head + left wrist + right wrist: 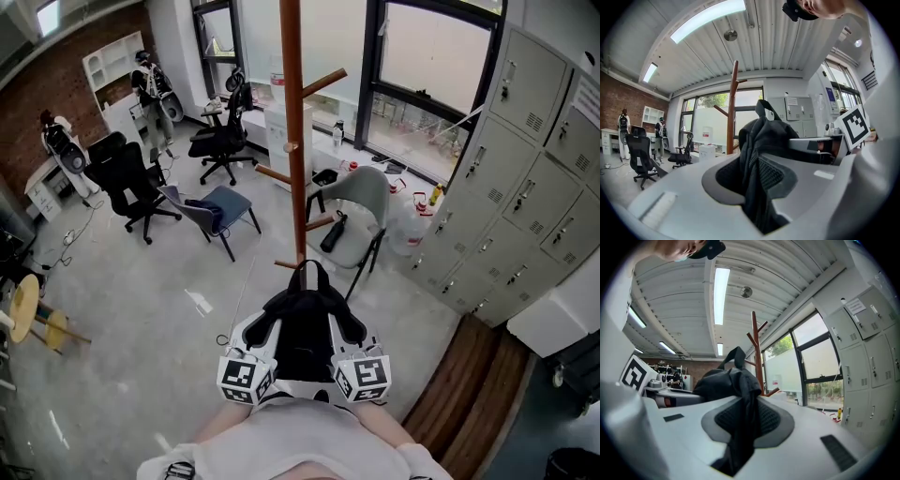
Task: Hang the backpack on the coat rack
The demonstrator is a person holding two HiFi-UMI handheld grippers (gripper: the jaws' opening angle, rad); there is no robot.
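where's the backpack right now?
Head view, bottom centre: the backpack is clamped between the left gripper and right gripper, directly in front of the coat rack, not yet on a peg.

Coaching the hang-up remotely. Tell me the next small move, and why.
Probably carry the backpack forward and lift it, aiming its top loop at a peg of the coat rack. Both the left gripper and the right gripper are shut on its fabric. The loop stands up toward the pole but hooks no peg yet.
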